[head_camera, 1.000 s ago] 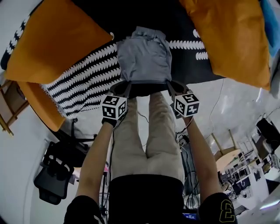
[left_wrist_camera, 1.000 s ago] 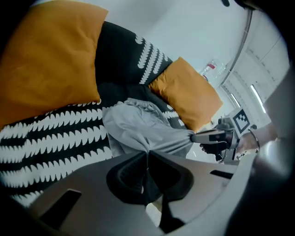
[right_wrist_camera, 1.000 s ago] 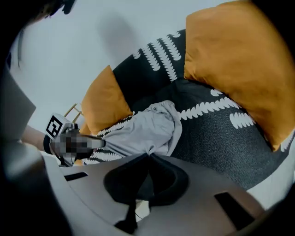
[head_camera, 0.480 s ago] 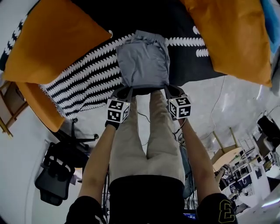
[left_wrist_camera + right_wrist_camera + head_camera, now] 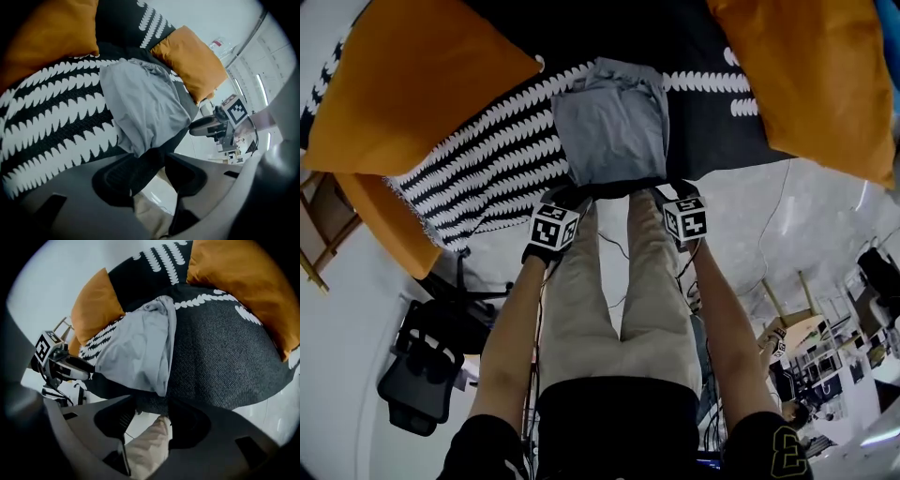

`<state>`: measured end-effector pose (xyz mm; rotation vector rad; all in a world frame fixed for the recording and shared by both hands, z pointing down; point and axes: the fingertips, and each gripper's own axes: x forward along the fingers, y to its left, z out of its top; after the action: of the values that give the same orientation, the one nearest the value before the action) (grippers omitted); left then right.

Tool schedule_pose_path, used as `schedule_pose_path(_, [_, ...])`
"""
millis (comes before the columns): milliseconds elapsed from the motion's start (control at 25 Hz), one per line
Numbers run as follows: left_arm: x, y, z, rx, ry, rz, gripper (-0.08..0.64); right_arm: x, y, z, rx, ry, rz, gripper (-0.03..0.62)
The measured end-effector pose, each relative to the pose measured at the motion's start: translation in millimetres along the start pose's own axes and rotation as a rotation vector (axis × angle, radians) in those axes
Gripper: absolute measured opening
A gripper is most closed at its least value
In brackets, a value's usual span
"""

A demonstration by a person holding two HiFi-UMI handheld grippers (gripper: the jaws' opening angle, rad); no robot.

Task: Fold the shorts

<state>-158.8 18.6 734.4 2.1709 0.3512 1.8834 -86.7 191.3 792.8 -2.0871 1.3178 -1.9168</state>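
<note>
The grey shorts [image 5: 614,131] are being shown lying flat on the black, white-patterned seat cover [image 5: 487,159] between two orange cushions [image 5: 412,84], gathered waistband at the far end and near edge at the seat's front lip. The left gripper [image 5: 565,199] and right gripper [image 5: 667,195] are being held at the two near corners. Both claws have just been opening and are being kept spread. In the left gripper view the cloth corner is sitting just beyond the left gripper [image 5: 150,171], unpinched, with only the dark seat edge between the pads. The right gripper [image 5: 152,416] is being shown likewise, the corner just past its tips. The step is being judged as the letting-go of the near edge. To do it well, both claws are best being drawn back together, wide enough that neither pad is snagging the hem, so the fold is not being dragged off the lip
</note>
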Motion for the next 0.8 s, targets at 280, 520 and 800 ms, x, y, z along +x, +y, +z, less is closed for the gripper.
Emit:
schedule_pose_path(280, [-25.2, 24.4, -6.3, -0.011, -0.002, 0.032, 0.246, -11.4, -10.2, 3.6, 0.123, -0.050, 0.028, 0.216])
schedule_pose_path(520, [8.4, 15.4, 5.8, 0.082, 0.007, 0.044, 0.178, -5.5, -3.7, 12.9, -0.080, -0.024, 0.000, 0.058])
schedule_pose_path(800, [-0.8, 19.7, 0.9, 0.369, 0.100, 0.047, 0.037, -8.6, -12.5, 4.6, -0.298, 0.044, -0.009, 0.023])
